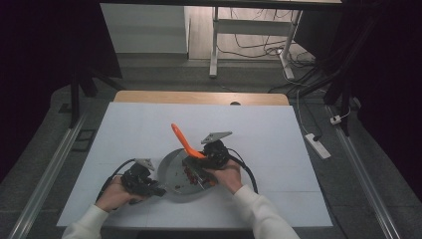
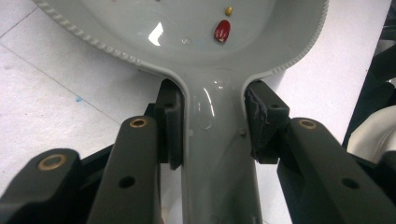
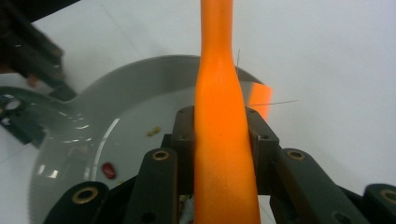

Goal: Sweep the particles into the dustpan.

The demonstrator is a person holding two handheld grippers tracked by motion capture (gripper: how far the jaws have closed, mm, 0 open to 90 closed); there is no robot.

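Observation:
A grey dustpan-shaped scoop (image 1: pixel 171 172) lies on the white table near its front edge. My left gripper (image 1: pixel 152 188) is shut on its grey handle (image 2: pixel 215 140), with one pad on each side. A red bean (image 2: pixel 222 31) and a small yellow grain (image 2: pixel 229 10) lie in the scoop's bowl (image 3: pixel 140 88). My right gripper (image 1: pixel 205 167) is over the scoop's right side, shut on a long orange tool handle (image 3: pixel 222 93). That orange handle (image 1: pixel 180 137) slants up and away to the left. Red bits (image 1: pixel 190 174) are heaped in the scoop under the right gripper.
A white mat (image 1: pixel 149 129) covers the table, with a wooden strip (image 1: pixel 199 97) along its far edge. A power strip (image 1: pixel 318 145) and cables lie on the floor at the right. A white desk frame (image 1: pixel 215 45) stands beyond the table.

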